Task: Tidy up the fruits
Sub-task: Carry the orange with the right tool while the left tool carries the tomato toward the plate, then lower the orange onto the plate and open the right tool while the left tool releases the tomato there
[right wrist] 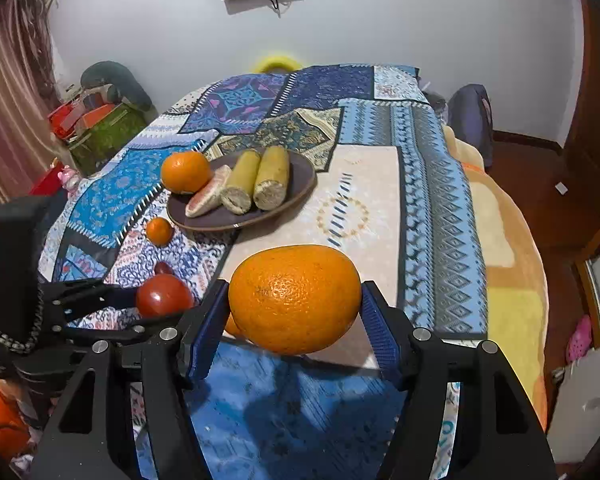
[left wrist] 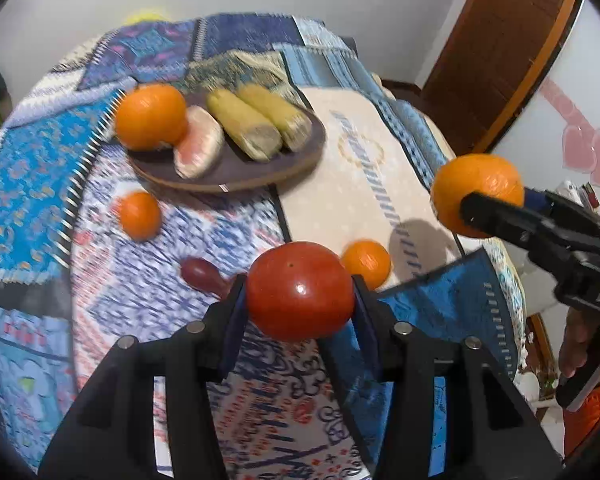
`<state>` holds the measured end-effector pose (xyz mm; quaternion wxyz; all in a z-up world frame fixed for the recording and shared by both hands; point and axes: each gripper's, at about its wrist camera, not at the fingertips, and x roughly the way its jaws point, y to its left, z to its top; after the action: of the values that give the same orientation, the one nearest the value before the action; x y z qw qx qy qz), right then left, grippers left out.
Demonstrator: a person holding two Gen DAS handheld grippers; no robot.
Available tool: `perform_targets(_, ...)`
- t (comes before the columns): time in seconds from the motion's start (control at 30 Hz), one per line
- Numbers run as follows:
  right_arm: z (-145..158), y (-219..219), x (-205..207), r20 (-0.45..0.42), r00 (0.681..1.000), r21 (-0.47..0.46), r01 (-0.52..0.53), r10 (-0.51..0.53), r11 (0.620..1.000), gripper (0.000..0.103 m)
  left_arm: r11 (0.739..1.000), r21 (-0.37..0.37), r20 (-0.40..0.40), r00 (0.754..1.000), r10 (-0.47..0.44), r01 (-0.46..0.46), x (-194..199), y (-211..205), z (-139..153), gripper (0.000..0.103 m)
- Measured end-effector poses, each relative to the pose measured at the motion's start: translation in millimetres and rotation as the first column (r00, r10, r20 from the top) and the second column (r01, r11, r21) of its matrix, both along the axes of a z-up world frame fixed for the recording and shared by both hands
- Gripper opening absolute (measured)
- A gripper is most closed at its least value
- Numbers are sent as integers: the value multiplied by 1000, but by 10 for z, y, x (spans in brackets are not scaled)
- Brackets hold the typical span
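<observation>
My left gripper (left wrist: 298, 285) is shut on a red tomato (left wrist: 300, 290), held above the patchwork cloth. The right gripper (right wrist: 295, 292) is shut on a big orange (right wrist: 296, 298), also lifted; in the left wrist view that orange (left wrist: 476, 184) hangs at the right. A brown plate (left wrist: 228, 186) further back carries an orange (left wrist: 150, 116), a pink citrus wedge (left wrist: 198, 142) and two yellow-green corn cobs (left wrist: 244, 124). Two small oranges (left wrist: 139, 215) (left wrist: 366, 262) and a dark red fruit (left wrist: 200, 272) lie loose on the cloth.
The cloth covers a bed whose right edge (right wrist: 512, 240) drops to a wooden floor. Boxes and bags (right wrist: 100, 128) are stacked at the far left by a curtain. A wooden door (left wrist: 500, 52) stands at the right. A person's hand (left wrist: 580, 344) holds the right gripper.
</observation>
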<state>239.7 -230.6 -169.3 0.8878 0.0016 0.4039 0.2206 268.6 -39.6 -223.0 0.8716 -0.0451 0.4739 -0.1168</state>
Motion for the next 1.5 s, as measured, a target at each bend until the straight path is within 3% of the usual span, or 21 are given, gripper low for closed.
perform_targets(0.43, 182, 445, 322, 70, 996, 7, -63, 63, 998, 62, 995, -7, 89, 991, 102, -101, 421, 464, 275, 49)
perform_targets(1.17, 70, 794, 870, 75, 993, 6, -96, 96, 995, 62, 993, -19, 48, 992, 116, -115, 1027, 614, -76, 49)
perform_targets(1.33, 73, 804, 920, 78, 992, 5, -98, 97, 995, 62, 991, 5, 59, 989, 133, -133, 1019, 627, -53, 57)
perform_targets(1.5, 86, 840, 951, 79, 991, 6, -107, 106, 994, 62, 990, -30, 75, 987, 142, -140, 947, 750, 60, 61)
